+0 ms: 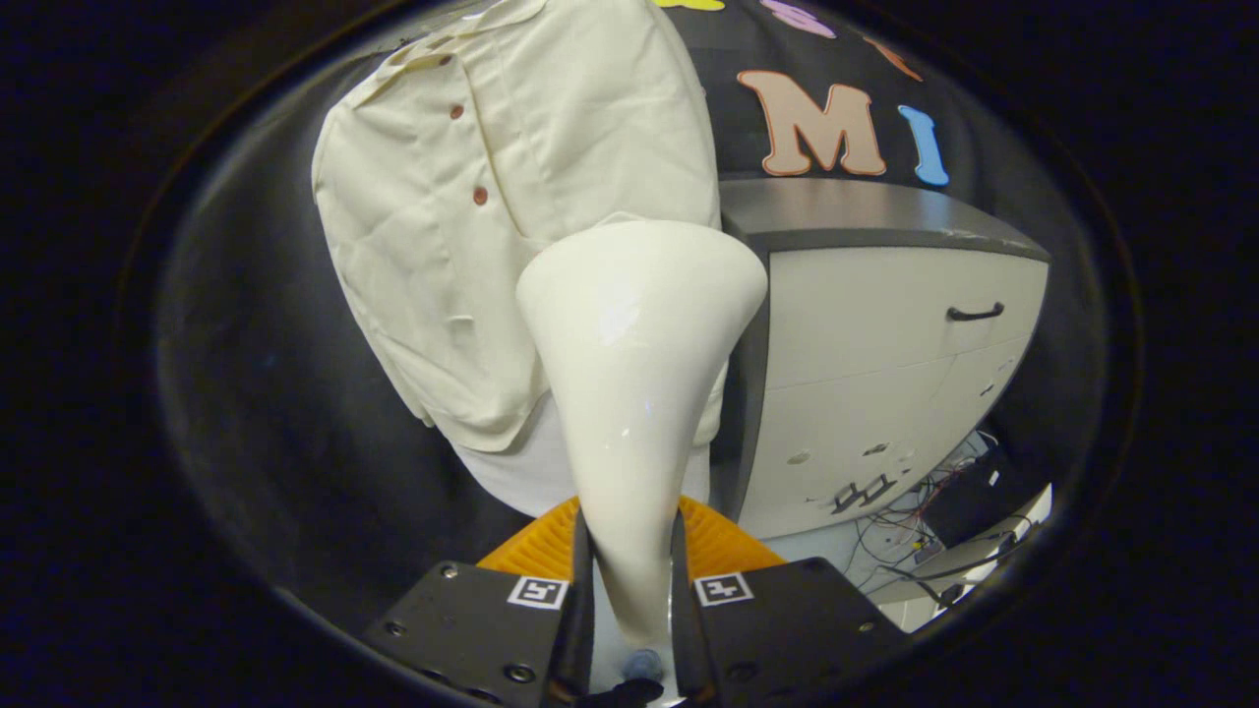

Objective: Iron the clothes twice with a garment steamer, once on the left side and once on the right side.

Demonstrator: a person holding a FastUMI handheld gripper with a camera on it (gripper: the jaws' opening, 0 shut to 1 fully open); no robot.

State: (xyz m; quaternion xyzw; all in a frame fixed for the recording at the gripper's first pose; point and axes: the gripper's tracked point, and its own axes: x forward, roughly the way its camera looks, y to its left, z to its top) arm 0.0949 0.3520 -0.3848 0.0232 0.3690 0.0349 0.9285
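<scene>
booth wall behind shirt (511,246), steamer (634,374) clamped in gripper (634,590)

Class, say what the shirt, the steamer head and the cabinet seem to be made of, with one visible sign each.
Shirt: woven cloth, matte, creased. Steamer head, clamped in the hand-held gripper: probably glossy plastic, smooth with bright highlights. Cabinet: perhaps painted wood or laminate, flat and chipped.

Gripper (631,580): two flat block-shaped finger carriers side by side, dark matte plates with bevelled outer corners. Small round screws at the corners of each plate. One square black-and-white fiducial tag on each plate's inner upper corner. Ribbed, curved orange part (723,541) behind the plates. Thin upright finger blades along the inner edges.
</scene>
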